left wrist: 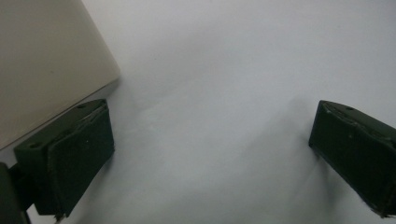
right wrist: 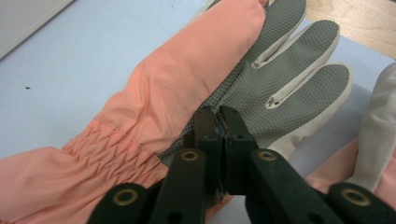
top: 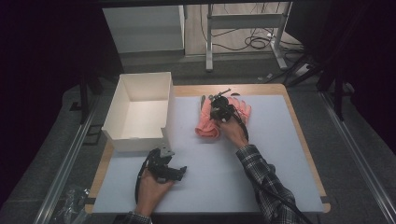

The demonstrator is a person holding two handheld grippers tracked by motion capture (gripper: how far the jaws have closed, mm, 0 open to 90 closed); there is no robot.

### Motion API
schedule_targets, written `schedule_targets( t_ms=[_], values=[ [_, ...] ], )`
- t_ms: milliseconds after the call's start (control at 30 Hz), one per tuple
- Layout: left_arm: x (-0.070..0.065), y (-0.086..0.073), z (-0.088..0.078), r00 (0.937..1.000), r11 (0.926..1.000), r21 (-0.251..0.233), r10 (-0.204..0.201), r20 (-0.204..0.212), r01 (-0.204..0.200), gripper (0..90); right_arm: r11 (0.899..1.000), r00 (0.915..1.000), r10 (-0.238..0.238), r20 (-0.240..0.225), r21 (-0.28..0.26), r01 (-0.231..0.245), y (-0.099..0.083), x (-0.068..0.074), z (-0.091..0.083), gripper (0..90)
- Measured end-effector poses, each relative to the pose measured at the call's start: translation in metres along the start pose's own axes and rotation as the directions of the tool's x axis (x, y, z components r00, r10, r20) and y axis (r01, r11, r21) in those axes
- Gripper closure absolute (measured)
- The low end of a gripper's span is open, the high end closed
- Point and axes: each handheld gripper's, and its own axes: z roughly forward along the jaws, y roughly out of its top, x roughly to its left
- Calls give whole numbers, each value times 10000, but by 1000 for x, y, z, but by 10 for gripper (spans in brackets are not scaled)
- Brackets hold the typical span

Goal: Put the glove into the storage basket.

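Pink glove (right wrist: 177,93) with grey textured palm lies flat on the mat; fingers extended.

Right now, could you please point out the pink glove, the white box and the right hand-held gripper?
pink fabric glove (right wrist: 187,84), right gripper view, back.
white cardboard box (top: 133,140), high view, front wall.
right hand-held gripper (right wrist: 218,114), right gripper view, jaw tips.

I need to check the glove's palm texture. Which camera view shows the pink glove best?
The right gripper view: the pink glove sits close, its grey textured palm and gathered cuff sharp. The high view shows it small and partly hidden beneath the right hand-held gripper. The left gripper view looks at the mat.
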Motion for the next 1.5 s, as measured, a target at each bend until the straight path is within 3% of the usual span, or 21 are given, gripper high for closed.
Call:
schedule_targets(
  t_ms=[467, 533, 833, 1100, 1233, 1500],
  values=[
    [0, 0, 0, 10000, 10000, 14, 12, 18, -12, 0, 9972, 9950, 163, -981, -704, -233, -7, 8, -41, 888],
    [0, 0, 0, 10000, 10000, 43, 31, 11, -31, 0, 9951, 9903, 312, -1352, -889, -435, -11, 10, -51, 887],
    [0, 0, 0, 10000, 10000, 9, -5, 19, 5, 0, 9917, 9834, 224, -1800, -1203, -446, -26, 23, -82, 886],
    [0, 0, 0, 10000, 10000, 10, 12, 1, -12, 0, 9877, 9731, 358, -2276, -1402, -691, -57, 38, -115, 885],
    [0, 0, 0, 10000, 10000, -20, -16, -7, 16, 0, 9839, 9686, 625, -2407, -1481, -1003, -81, 45, -132, 885],
    [0, 0, 0, 10000, 10000, -23, -46, 1, 46, 0, 9813, 9654, 1071, -2378, -1308, -1411, -120, 57, -143, 884]
  ],
)
